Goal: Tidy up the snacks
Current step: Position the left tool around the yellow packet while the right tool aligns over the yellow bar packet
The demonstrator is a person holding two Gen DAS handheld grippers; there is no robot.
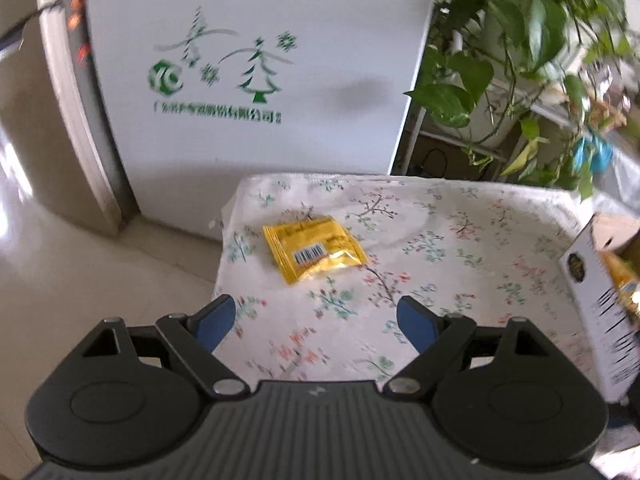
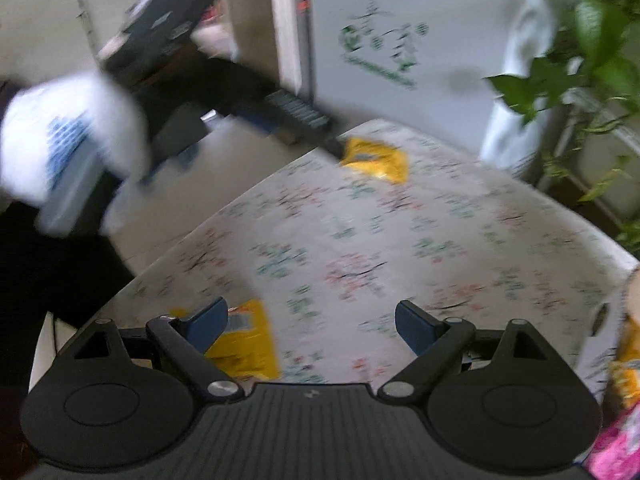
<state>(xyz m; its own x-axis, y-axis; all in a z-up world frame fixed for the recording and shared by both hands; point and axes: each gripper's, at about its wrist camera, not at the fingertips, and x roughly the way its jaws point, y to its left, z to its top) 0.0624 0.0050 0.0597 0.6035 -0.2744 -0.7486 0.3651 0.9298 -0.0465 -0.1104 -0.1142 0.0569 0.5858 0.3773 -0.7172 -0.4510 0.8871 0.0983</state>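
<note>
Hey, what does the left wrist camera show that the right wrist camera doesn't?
Only the left wrist view shows the barcode on the far yellow snack packet and the left gripper, open and empty. Only the right wrist view shows a second yellow packet beside the open right gripper, a blurred white bag and something pink at the lower right. Both share the floral tablecloth, that far packet, the white appliance with green tree print, the leafy plant and the white box at the right edge.

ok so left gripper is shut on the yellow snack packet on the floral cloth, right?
Not shut on it. In the left wrist view the left gripper is open and empty; the yellow snack packet lies flat on the floral cloth ahead of its fingertips, untouched.
</note>
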